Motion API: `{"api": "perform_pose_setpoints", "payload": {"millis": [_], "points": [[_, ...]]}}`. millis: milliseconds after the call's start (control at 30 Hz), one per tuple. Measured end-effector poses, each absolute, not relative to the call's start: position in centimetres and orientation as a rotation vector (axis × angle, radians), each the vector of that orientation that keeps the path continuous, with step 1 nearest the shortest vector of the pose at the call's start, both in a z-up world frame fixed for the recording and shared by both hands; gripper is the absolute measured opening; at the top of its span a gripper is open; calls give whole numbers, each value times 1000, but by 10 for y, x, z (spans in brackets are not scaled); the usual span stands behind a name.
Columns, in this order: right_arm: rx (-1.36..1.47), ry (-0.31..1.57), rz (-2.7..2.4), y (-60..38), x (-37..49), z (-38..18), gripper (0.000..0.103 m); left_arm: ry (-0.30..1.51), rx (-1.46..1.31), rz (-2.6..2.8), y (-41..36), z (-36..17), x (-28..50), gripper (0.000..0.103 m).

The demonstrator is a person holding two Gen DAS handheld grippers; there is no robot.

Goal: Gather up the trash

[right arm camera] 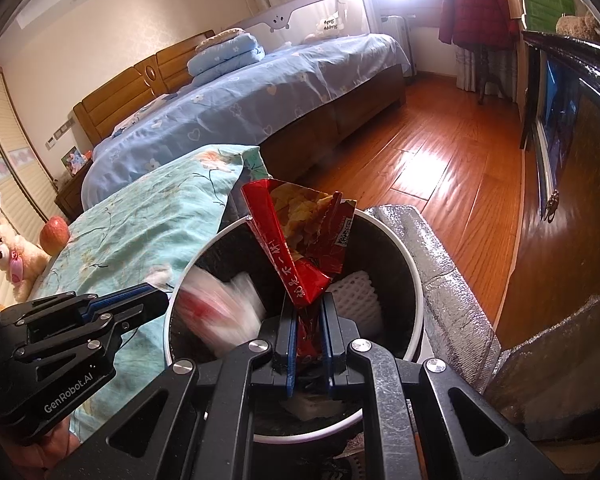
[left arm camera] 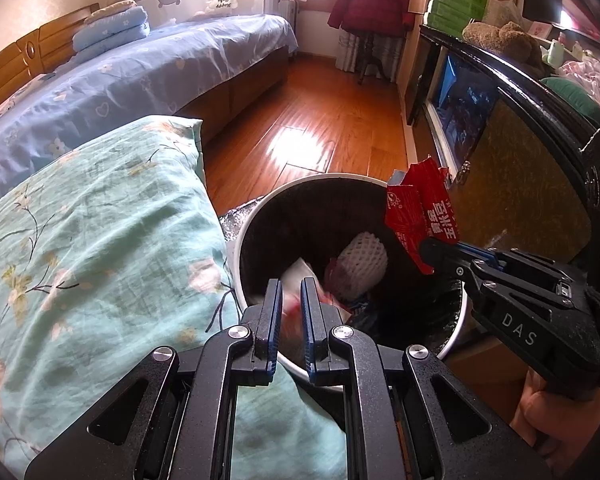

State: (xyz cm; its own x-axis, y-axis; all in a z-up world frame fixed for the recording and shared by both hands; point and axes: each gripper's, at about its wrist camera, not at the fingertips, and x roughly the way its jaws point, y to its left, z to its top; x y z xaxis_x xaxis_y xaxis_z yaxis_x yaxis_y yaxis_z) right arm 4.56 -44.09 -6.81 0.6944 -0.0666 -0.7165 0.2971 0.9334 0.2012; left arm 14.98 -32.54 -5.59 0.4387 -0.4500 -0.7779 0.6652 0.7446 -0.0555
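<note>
A round trash bin with a white rim [left arm camera: 340, 178] [right arm camera: 414, 264] and dark inside stands on the floor beside the bed. It holds a white foam net [left arm camera: 364, 250] [right arm camera: 358, 300] and other wrappers. My left gripper [left arm camera: 291, 286] [right arm camera: 162, 300] is slightly open and empty over the bin's near edge; a blurred white and red wrapper [right arm camera: 220, 312] [left arm camera: 304, 280] is falling below it. My right gripper [right arm camera: 308, 308] [left arm camera: 424, 256] is shut on a red snack bag [right arm camera: 300, 240] [left arm camera: 418, 212] and holds it above the bin.
A teal floral pillow [left arm camera: 92, 240] [right arm camera: 148, 224] lies left of the bin. A blue bed [left arm camera: 140, 72] is behind it. A dark cabinet [left arm camera: 520, 152] stands on the right. A silver foil bag [right arm camera: 448, 280] sits against the bin. An apple [right arm camera: 54, 232] and a plush bear [right arm camera: 16, 260] lie at far left.
</note>
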Motion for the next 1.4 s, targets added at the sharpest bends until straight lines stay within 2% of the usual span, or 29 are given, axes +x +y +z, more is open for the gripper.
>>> {"api": "perform_pose_setpoints", "payload": {"millis": [67,133,167,200,233,300,367,467,533,667,767,867,1133,1300,1367,1400], "points": [[313,782,-209,-442,46,-68,10,875,276,-707,-326,-56,150,9],[314,789,-206,-441,47,-69,17,875,277,-711,-326,-56,150,9],[318,789,-207,-442,47,-69,23,873,279,-707,-325,-55,150,10],[325,790,-209,-443,47,-69,36,873,277,-709,-324,-54,149,10],[331,788,-208,-444,46,-68,41,871,270,-711,-321,-53,149,12],[337,778,-210,-444,44,-66,47,863,252,-703,-314,-50,148,26],[346,769,-208,-443,40,-63,49,847,237,-681,-304,-46,146,48],[352,750,-204,-439,34,-59,62,836,203,-651,-284,-43,143,51],[351,741,-200,-433,33,-55,64,842,170,-632,-269,-44,142,53],[355,721,-184,-420,27,-50,76,843,111,-587,-238,-46,134,58],[352,702,-164,-406,21,-47,79,837,65,-559,-215,-46,125,59],[351,690,-148,-392,16,-45,86,817,54,-531,-198,-46,115,60],[352,667,-97,-362,3,-45,88,751,4,-442,-151,-34,90,64],[304,602,-67,-342,-5,-18,88,663,-14,-375,-122,-10,73,67],[277,558,-57,-332,-10,-2,91,615,-16,-340,-111,1,62,73],[257,528,-54,-326,-14,7,97,584,-15,-316,-105,6,56,76]]}}
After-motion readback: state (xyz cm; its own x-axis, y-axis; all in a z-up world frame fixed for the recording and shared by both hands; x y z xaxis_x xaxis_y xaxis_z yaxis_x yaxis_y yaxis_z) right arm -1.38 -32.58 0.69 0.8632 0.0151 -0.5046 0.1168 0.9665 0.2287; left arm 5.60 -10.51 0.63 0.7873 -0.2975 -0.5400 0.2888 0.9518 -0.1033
